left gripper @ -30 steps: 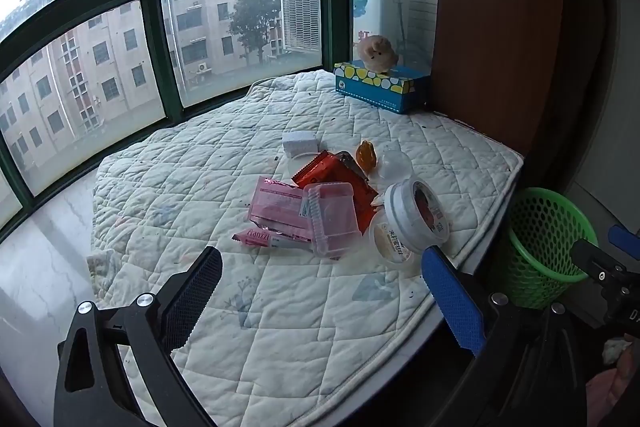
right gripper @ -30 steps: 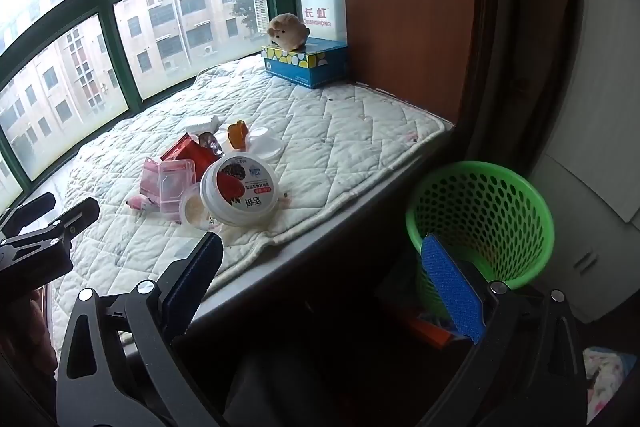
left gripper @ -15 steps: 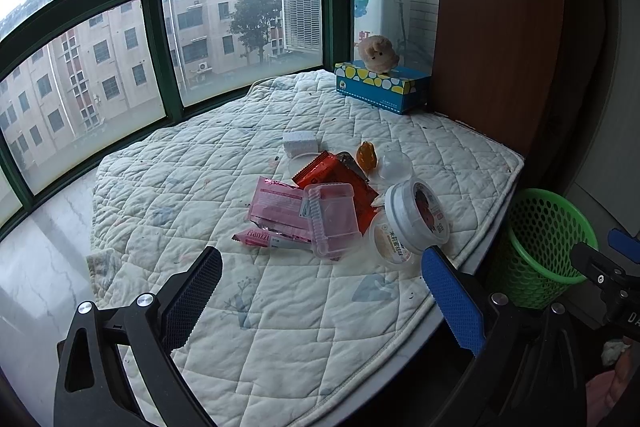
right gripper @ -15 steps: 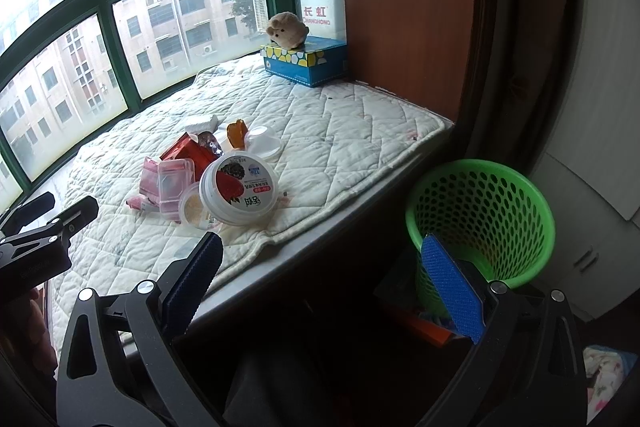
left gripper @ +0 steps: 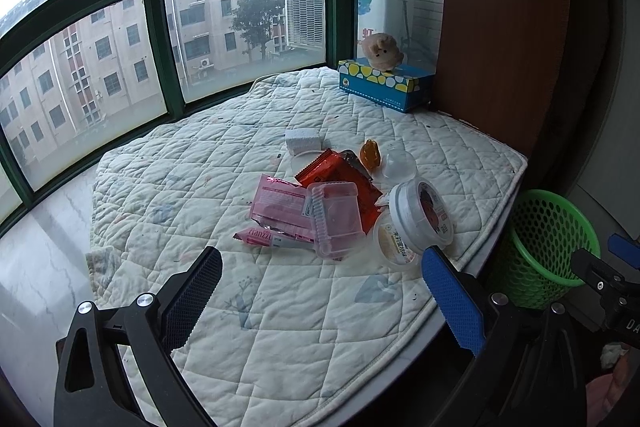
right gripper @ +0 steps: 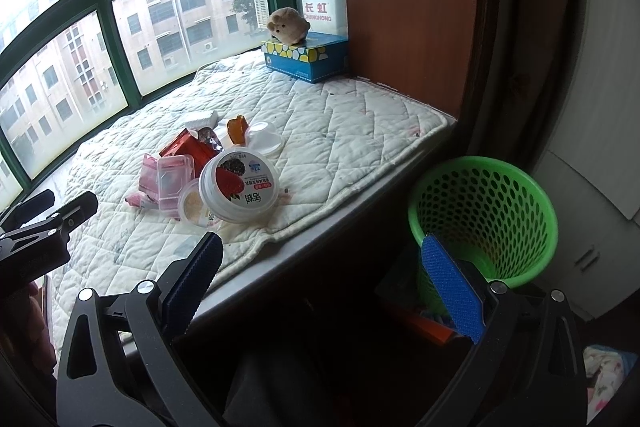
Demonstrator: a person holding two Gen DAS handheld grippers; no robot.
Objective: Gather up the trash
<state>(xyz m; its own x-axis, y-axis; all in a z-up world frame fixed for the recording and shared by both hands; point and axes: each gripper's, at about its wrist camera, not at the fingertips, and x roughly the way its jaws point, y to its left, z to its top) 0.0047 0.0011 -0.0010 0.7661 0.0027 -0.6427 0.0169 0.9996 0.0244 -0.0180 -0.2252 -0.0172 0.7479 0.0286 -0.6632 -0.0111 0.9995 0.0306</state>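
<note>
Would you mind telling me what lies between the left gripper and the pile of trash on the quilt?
Nothing but bare quilted mat. In the left wrist view, the open left gripper hovers short of the trash pile, with only white quilting between its fingertips and the nearest wrapper.

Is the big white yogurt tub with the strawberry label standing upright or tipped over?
Tipped. The yogurt tub lies on its side on the quilt, its round labelled face turned sideways toward the right wrist camera, leaning against a smaller cup.

Daylit fisheye views, bright at the windows and dark toward the floor.

Soft overcast light enters through the windows [left gripper: 240, 39] from ten to twelve o'clock, whitening the sky. Shadows stay faint. Straight frames bow near the edges, corners go black, and focus remains sharp throughout.
</note>
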